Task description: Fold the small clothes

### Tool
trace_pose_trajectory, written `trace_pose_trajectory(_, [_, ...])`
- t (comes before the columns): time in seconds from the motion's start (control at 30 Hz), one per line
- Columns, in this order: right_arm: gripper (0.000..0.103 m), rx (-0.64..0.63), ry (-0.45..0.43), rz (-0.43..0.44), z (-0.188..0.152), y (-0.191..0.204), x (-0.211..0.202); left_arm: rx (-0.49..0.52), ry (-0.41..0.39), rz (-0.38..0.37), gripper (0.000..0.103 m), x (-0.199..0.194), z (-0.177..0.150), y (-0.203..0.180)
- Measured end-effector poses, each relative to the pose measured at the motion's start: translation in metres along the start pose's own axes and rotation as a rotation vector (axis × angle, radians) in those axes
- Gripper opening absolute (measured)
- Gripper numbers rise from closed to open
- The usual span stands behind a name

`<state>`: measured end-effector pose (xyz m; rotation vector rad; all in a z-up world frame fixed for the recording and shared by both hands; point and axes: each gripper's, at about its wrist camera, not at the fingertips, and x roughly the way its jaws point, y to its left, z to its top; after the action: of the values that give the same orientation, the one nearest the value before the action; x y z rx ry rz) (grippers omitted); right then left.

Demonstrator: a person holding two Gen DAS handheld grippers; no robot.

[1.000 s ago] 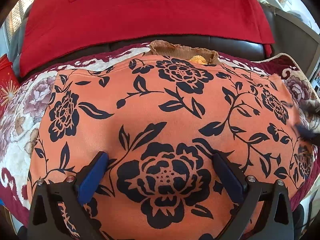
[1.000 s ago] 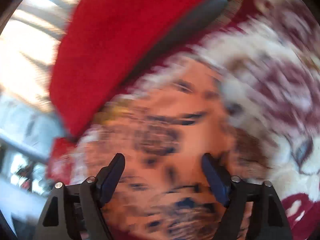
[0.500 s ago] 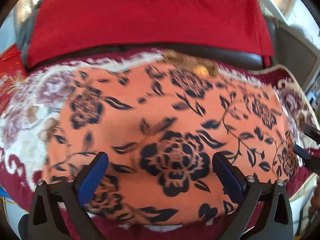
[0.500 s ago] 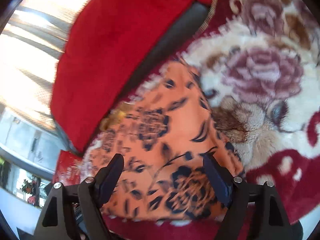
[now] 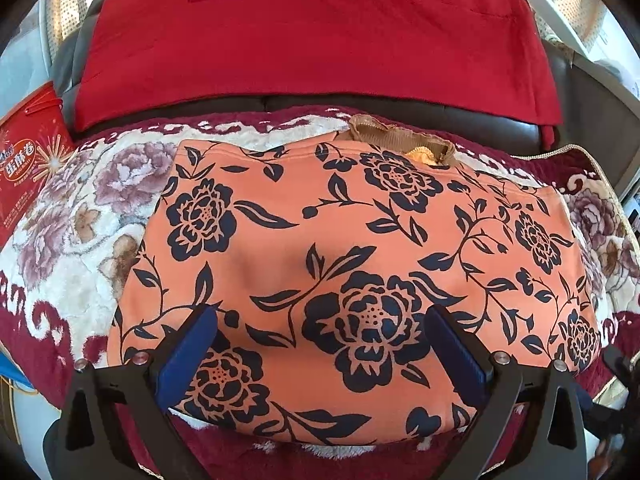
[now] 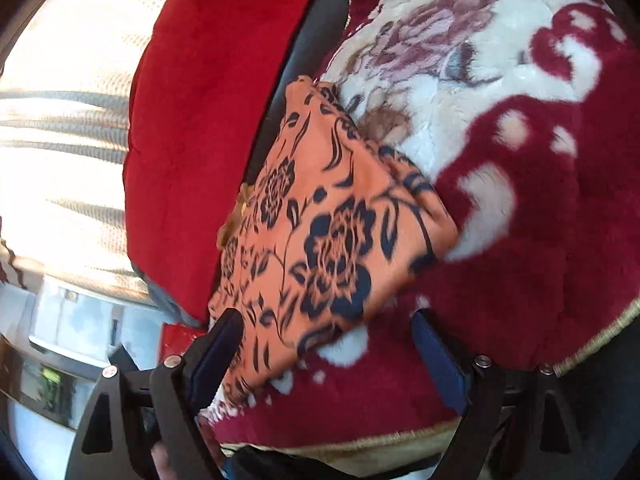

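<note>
A: From the left wrist view, the orange floral garment (image 5: 360,264) lies spread flat on the plush blanket (image 5: 68,264), its far edge close to the blanket's back edge, with a tan collar (image 5: 396,138) poking out there. The left gripper (image 5: 320,344) stands wide above the near hem, nothing between the pads.

B: What is the risk there?

A: A soft bump sits mid-cloth. I judge that a fold over it would trap a wrinkle, or a pinch could catch the blanket pile along with the hem.

B: And the right wrist view?

A: The right gripper (image 6: 324,356) is opening, its jaws wide, over the garment's near corner (image 6: 312,248) at the blanket's gold-trimmed front edge (image 6: 592,344). Nothing is pinched. The picture is a bit blurred.

B: The danger?

A: Probably grabbing one layer only, so the folded stack slides apart toward the red cushion (image 6: 208,120).
</note>
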<state>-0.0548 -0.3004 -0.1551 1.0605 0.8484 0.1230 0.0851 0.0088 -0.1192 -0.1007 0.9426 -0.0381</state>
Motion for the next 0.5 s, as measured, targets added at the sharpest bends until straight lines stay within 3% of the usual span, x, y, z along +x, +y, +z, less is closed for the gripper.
trace_pose_trajectory(0.23, [0.089, -0.007, -0.086, 0.023, 0.016, 0.013, -0.012, 0.009, 0.02, 0.012, 0.103, 0.006, -0.001, 0.002])
trace_pose_trajectory(0.5, [0.089, -0.032, -0.093, -0.006, 0.024, 0.008, -0.018, 0.003, 0.017, 0.015, 0.103, 0.011, 0.005, 0.001])
